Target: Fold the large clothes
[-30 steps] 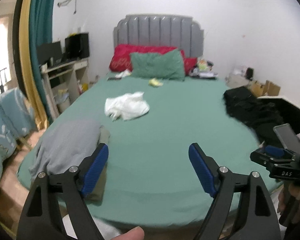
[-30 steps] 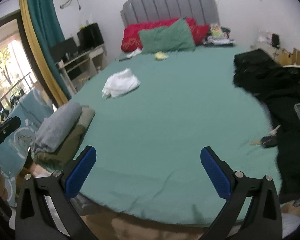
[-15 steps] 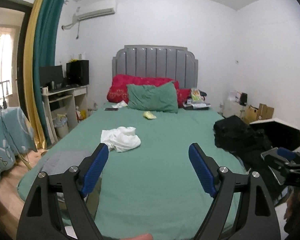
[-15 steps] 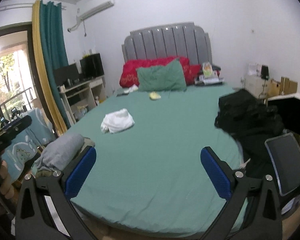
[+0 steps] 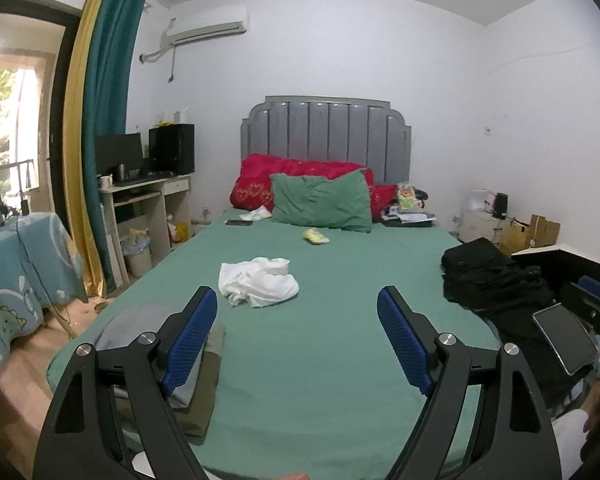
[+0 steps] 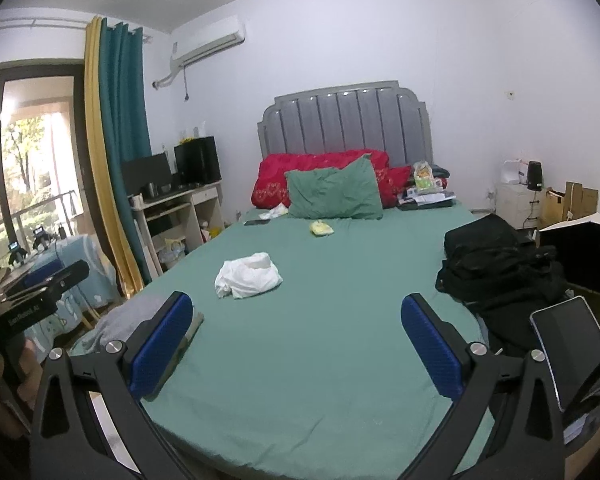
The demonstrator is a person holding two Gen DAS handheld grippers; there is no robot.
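A crumpled white garment point(image 5: 259, 286) point(image 6: 247, 277) lies on the green bed point(image 5: 332, 344) point(image 6: 332, 320), left of its middle. A heap of black clothes point(image 5: 496, 286) point(image 6: 500, 268) sits at the bed's right edge. Folded grey and olive clothes point(image 5: 120, 330) point(image 6: 120, 320) are stacked at the near left corner, partly hidden by gripper fingers. My left gripper point(image 5: 298, 338) is open above the foot of the bed, holding nothing. My right gripper point(image 6: 296, 346) is open too, with nothing between its blue pads, well short of the white garment.
A green pillow point(image 5: 320, 202) and a red quilt point(image 5: 260, 184) lie by the grey headboard point(image 5: 328, 136). A small yellow item point(image 5: 316, 236) lies on the sheet. A desk point(image 5: 144, 208) stands left, a tablet point(image 6: 572, 344) near right, boxes point(image 6: 576, 200) far right.
Both cameras have tilted upward from looking down on the bed to a level view of the room. Both grippers stay open and the clothes have not moved.
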